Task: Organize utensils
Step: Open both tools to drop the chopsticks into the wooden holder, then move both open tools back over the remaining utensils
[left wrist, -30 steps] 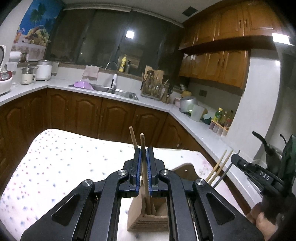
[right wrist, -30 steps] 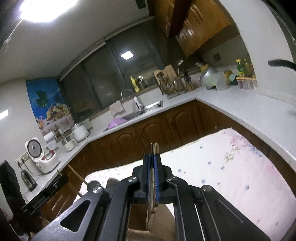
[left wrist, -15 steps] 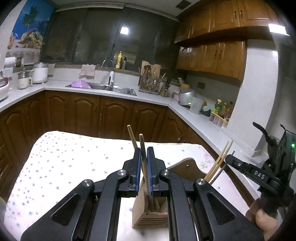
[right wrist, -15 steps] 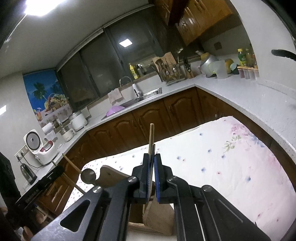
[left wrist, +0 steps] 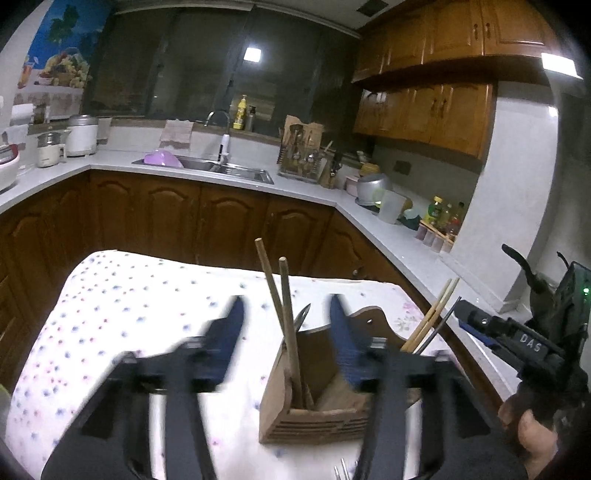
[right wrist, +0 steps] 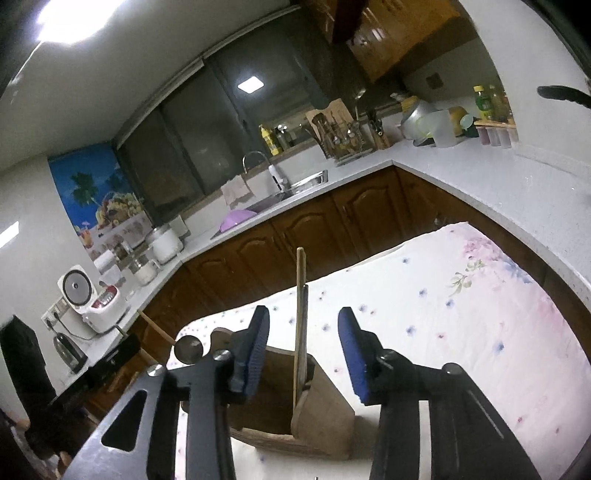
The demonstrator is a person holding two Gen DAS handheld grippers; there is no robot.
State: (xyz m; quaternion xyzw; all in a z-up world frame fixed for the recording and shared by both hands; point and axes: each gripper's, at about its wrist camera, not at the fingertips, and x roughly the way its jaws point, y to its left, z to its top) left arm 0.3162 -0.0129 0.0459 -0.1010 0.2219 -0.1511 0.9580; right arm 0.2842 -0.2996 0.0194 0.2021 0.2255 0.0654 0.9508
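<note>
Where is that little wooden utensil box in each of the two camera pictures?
Left wrist view: the wooden utensil box sits low and right of centre on the flowered cloth, with chopsticks standing in it.
Right wrist view: the same box sits at bottom centre, between the camera's own tongs.
Shared landmark: the sink faucet under the dark window.

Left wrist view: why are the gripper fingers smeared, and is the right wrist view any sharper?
Left wrist view: the left gripper is motion-blurred, its jaws just opening off the chopsticks in the wooden holder. Right wrist view: right gripper sharp, ceiling light blown out.
</note>
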